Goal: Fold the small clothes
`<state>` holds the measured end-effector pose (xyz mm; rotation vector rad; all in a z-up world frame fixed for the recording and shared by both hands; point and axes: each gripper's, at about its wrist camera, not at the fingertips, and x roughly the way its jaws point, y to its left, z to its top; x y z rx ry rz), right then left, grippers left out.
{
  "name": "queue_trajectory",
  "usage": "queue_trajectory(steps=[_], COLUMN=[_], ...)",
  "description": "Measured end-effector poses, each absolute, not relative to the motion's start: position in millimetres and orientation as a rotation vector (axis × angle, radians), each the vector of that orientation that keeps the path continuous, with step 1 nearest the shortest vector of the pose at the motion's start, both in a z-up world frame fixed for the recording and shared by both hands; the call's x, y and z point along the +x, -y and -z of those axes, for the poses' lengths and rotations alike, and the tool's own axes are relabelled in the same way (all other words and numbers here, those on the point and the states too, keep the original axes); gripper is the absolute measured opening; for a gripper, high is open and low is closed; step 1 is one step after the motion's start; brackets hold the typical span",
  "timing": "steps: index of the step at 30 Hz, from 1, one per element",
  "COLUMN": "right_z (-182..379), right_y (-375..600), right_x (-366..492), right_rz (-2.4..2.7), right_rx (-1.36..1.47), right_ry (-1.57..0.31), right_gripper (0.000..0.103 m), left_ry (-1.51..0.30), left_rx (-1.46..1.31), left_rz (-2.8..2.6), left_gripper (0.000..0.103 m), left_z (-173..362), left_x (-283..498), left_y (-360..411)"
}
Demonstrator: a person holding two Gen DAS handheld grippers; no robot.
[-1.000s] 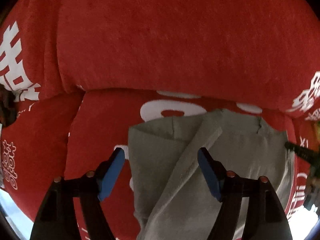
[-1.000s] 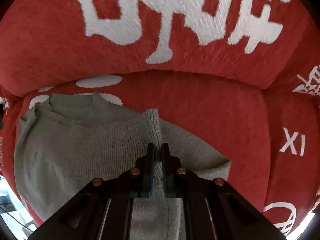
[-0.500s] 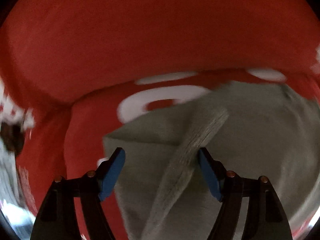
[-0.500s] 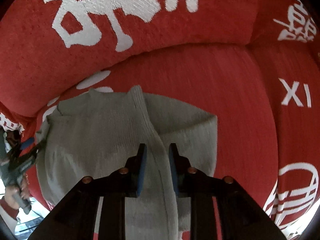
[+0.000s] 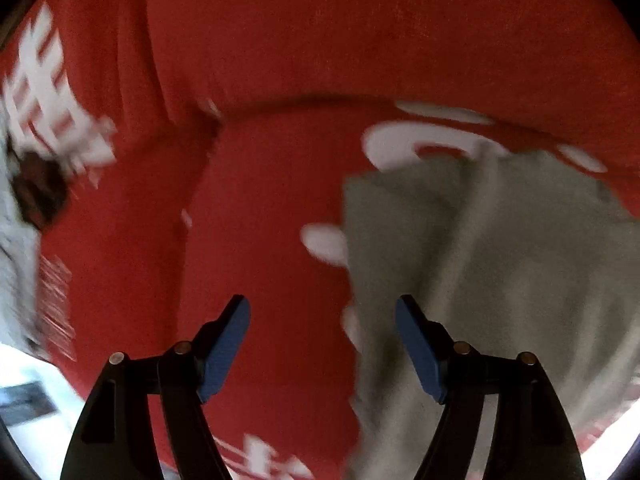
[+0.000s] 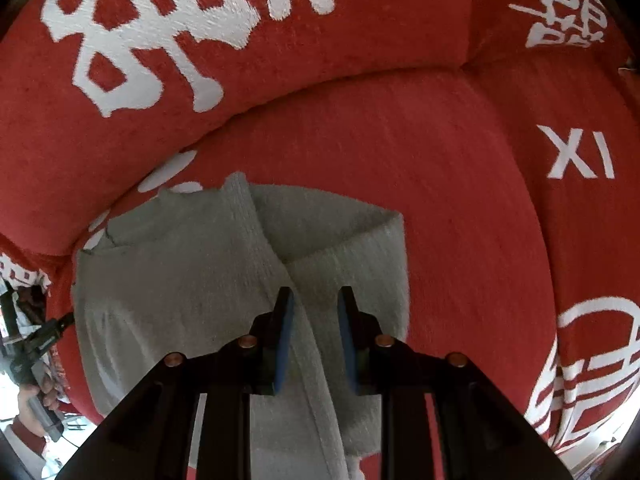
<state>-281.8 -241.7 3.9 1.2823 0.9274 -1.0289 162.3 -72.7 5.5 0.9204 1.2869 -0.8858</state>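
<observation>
Currently, the grey knit garment [image 6: 188, 280] lies flat on the seat of the red sofa cover [image 6: 460, 200], near the back cushion [image 6: 280, 52], with one ribbed strip folded diagonally across its body. That placement suits the task: the seat gives a broad, soft bed, so laid folds are likely to stay put.

Your right gripper [image 6: 314, 312] points steeply down over the ribbed strip. Its jaws stand slightly apart, and the blue pads [image 6: 285, 340] do not press the cloth; the strip lies below the gap, released. Judge this as a fold just laid down.

Your left gripper [image 5: 323, 344] hangs with its jaws wide apart, grasping nothing. Bare red fabric shows between its fingers, and the garment's left edge [image 5: 352, 280] sits just beside the right-hand finger. The view is blurred, so fine detail cannot be told.

In the right wrist view, your hand [image 6: 36, 404] appears at the far left, holding the left gripper's handle.
</observation>
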Motion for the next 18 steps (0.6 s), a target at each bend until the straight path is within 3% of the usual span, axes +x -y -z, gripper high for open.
queue_trajectory(steps=[3, 10, 16, 18], right_z=[-14.1, -20.0, 20.2, 32.8], right_y=[221.5, 146.2, 66.6, 47.9], right_x=[-286.2, -256.7, -239.2, -242.2], right_rz=[0.940, 0.712, 0.726, 0.809], right_rx=[1.358, 1.500, 1.786, 1.839], right_ry=[-0.808, -0.667, -0.546, -0.479], right_gripper=[0.025, 0.045, 0.045, 0.047], left_ry=[-1.420, -1.540, -1.584, -1.608], left_rx=[0.830, 0.839, 0.804, 0.784], left_rz=[1.018, 1.160, 1.263, 1.310], left_gripper=[0.076, 0.076, 0.075, 0.062], left_z=[-14.0, -4.7, 4.7, 2.9], left_x=[156.6, 134.0, 133.8, 133.0], left_y=[44.3, -6.0, -13.5, -11.6])
